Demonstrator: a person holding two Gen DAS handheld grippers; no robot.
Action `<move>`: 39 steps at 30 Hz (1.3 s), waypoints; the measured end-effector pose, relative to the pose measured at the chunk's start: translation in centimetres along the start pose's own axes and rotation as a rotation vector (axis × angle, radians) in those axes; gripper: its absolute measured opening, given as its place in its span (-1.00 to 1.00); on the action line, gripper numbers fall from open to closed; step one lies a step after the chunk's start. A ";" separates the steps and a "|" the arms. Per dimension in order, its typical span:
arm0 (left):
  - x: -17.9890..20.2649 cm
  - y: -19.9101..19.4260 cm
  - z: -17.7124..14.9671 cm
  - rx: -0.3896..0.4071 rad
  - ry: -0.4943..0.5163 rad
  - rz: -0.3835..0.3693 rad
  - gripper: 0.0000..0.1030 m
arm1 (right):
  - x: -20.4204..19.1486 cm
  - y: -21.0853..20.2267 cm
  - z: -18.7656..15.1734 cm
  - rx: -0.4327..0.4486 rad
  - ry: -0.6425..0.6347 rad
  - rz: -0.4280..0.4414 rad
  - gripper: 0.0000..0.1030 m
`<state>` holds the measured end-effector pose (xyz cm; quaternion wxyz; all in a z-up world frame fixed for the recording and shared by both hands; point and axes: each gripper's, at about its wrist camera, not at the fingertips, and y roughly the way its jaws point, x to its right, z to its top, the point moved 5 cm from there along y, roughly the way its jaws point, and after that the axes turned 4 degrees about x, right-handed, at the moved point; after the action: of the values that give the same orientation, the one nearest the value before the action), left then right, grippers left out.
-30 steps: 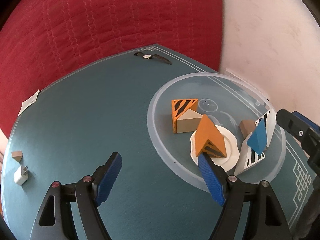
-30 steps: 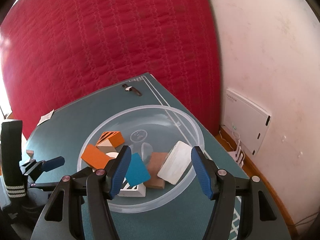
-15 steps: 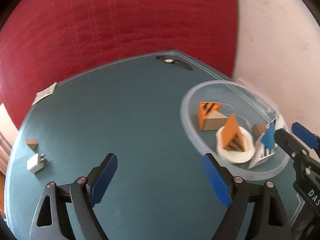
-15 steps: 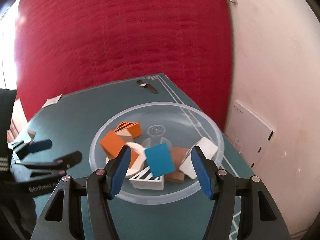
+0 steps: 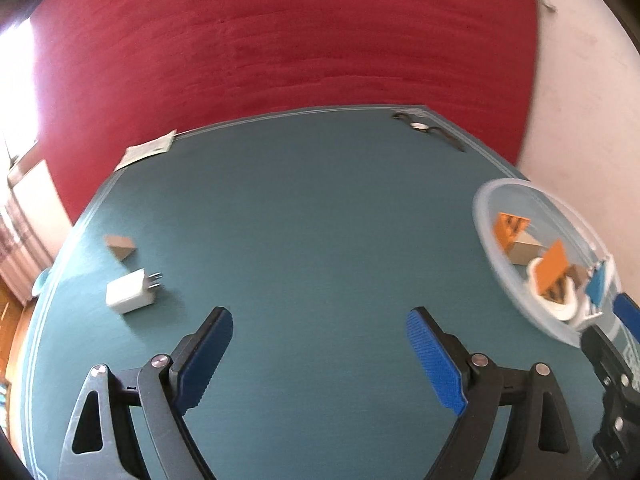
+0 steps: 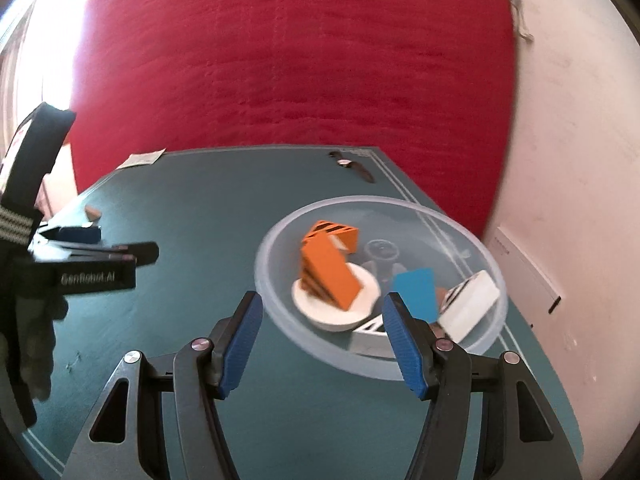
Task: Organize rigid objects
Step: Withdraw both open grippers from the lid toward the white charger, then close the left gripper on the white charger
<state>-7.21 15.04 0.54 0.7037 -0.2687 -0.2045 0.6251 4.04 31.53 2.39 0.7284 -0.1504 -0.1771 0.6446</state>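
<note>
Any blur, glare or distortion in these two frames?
Left wrist: fisheye bends the table edge; bowl smeared by motion blur; window glare blows out the upper left. Right wrist: orange block and bowl rim blurred; glare at upper left.

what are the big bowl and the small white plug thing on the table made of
Bowl: looks like translucent frosted plastic; the blocks and table show through its wall. Charger plug: likely glossy white plastic casing, with shiny metal prongs.

A wristwatch (image 5: 420, 127) lies near the far corner of the teal worktop (image 5: 312, 220); a paper slip (image 5: 146, 151) sits at the far-left edge, before a red quilt (image 5: 280, 40).
</note>
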 end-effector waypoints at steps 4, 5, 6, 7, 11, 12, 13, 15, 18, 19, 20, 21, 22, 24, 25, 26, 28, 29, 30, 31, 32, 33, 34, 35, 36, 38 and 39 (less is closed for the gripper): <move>-2.6 0.2 0.0 0.005 -0.043 0.055 0.92 | -1.3 -0.1 -0.1 0.001 -0.029 0.016 0.24; -3.1 0.1 -0.1 0.006 -0.052 0.064 0.95 | -1.7 -0.1 -0.2 -0.003 -0.033 0.026 0.29; -3.8 0.2 -0.1 0.008 -0.063 0.079 0.96 | -2.0 -0.1 -0.3 -0.007 -0.033 0.038 0.32; -4.3 0.2 -0.1 0.010 -0.073 0.090 0.98 | -2.2 0.1 -0.2 -0.010 -0.033 0.046 0.34; -6.6 0.3 -0.4 0.005 -0.120 0.127 0.98 | -3.2 0.2 -0.4 -0.028 -0.038 0.080 0.39; -7.2 0.3 -0.5 0.003 -0.131 0.141 0.99 | -3.4 0.3 -0.5 -0.035 -0.038 0.091 0.39; -7.8 0.4 -0.6 0.001 -0.138 0.151 0.98 | -3.5 0.3 -0.6 -0.042 -0.036 0.101 0.39; -9.0 0.7 -0.7 -0.005 -0.157 0.172 0.98 | -3.8 0.3 -0.7 -0.050 -0.035 0.111 0.39; -11.0 0.8 -1.2 -0.012 -0.191 0.199 0.98 | -4.2 0.4 -0.8 -0.054 -0.042 0.121 0.39; -11.6 0.9 -1.2 -0.016 -0.201 0.207 0.98 | -4.3 0.4 -0.8 -0.055 -0.042 0.124 0.39; -12.1 0.9 -1.3 -0.018 -0.211 0.214 0.98 | -4.4 0.4 -0.9 -0.058 -0.042 0.128 0.39; -12.6 0.9 -1.4 -0.019 -0.221 0.221 0.98 | -4.5 0.5 -0.9 -0.061 -0.043 0.130 0.39; -13.0 0.9 -1.4 -0.018 -0.228 0.226 0.98 | -4.7 0.6 -0.9 -0.063 -0.043 0.131 0.39; -13.6 1.0 -1.3 -0.018 -0.239 0.232 0.98 | -5.0 0.7 -1.0 -0.068 -0.044 0.134 0.39; -13.9 1.0 -1.4 -0.019 -0.243 0.232 0.98 | -5.1 0.6 -1.1 -0.071 -0.045 0.136 0.39; -14.1 1.2 -1.4 -0.023 -0.245 0.228 0.98 | -5.2 0.6 -1.1 -0.072 -0.046 0.138 0.39; -14.3 1.7 -1.3 -0.038 -0.248 0.221 0.99 | -5.4 0.6 -1.2 -0.073 -0.051 0.141 0.39; -14.4 2.0 -1.2 -0.043 -0.251 0.218 0.98 | -5.4 0.6 -1.2 -0.074 -0.053 0.143 0.39; -14.5 2.3 -1.2 -0.050 -0.250 0.211 0.98 | -5.5 0.6 -1.3 -0.076 -0.054 0.145 0.39; -14.5 2.6 -1.2 -0.057 -0.248 0.210 0.98 | -5.5 0.6 -1.3 -0.078 -0.054 0.146 0.39; -14.7 3.0 -1.2 -0.065 -0.245 0.215 0.98 | -5.6 0.6 -1.3 -0.079 -0.054 0.147 0.39; -14.8 3.4 -1.2 -0.075 -0.244 0.222 0.98 | -5.6 0.6 -1.3 -0.079 -0.054 0.148 0.39; -14.9 3.6 -1.1 -0.082 -0.244 0.223 0.98 | -5.6 0.5 -1.3 -0.079 -0.053 0.148 0.39; -14.9 4.0 -1.0 -0.089 -0.246 0.222 0.98 | -5.6 0.5 -1.3 -0.079 -0.054 0.148 0.39; -15.0 4.3 -0.9 -0.097 -0.247 0.223 0.98 | -5.6 0.5 -1.3 -0.080 -0.053 0.148 0.39; -15.1 4.6 -0.8 -0.103 -0.246 0.227 0.98 | -5.6 0.6 -1.3 -0.084 -0.052 0.151 0.39; -15.1 4.8 -0.7 -0.107 -0.244 0.230 0.98 | -5.7 0.7 -1.3 -0.088 -0.052 0.154 0.39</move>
<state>-12.51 0.37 -2.30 0.5823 -0.2495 -0.2891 0.7178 3.44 25.98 0.52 0.6647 -0.1784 -0.2121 0.6939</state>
